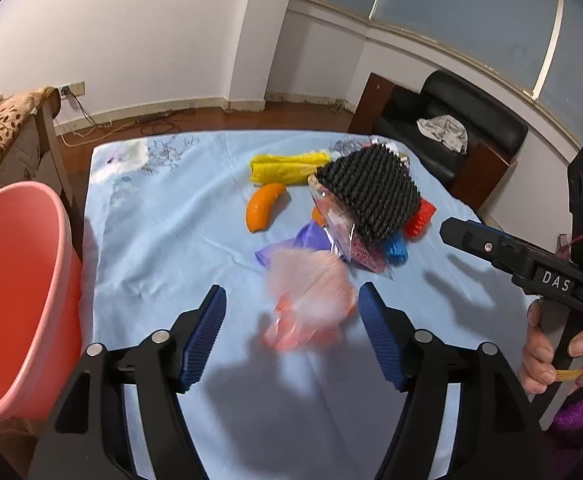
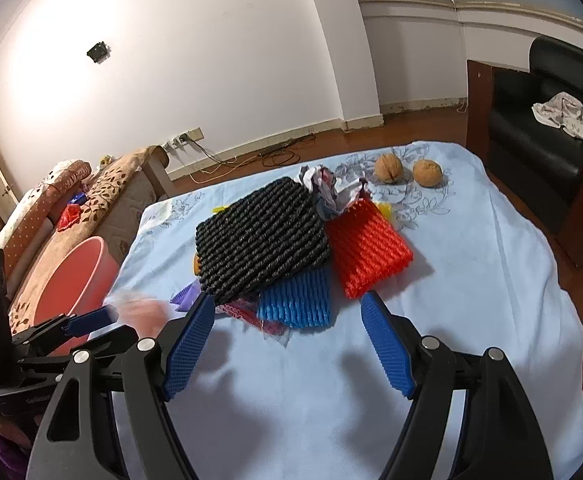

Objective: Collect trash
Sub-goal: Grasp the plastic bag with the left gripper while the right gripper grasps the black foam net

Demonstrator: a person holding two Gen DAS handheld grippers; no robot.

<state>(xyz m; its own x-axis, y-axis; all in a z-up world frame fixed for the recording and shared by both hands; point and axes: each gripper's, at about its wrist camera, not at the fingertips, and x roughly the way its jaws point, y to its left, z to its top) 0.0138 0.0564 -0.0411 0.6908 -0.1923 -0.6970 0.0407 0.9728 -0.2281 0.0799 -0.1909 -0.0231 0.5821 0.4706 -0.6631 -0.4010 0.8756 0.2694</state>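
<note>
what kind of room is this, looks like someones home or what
Most likely a lived-in room at home, a bedroom or sitting room. A table under a pale blue floral cloth stands on a wooden floor, with a black leather armchair by the window wall and a bed or couch under a brown leaf-print cover beside it.

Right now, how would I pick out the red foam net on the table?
Start at the black woven mat on top of the pile on the blue tablecloth. The red foam net lies against the mat's right edge. It is ribbed, bright red and larger than the blue foam net beside it.
</note>
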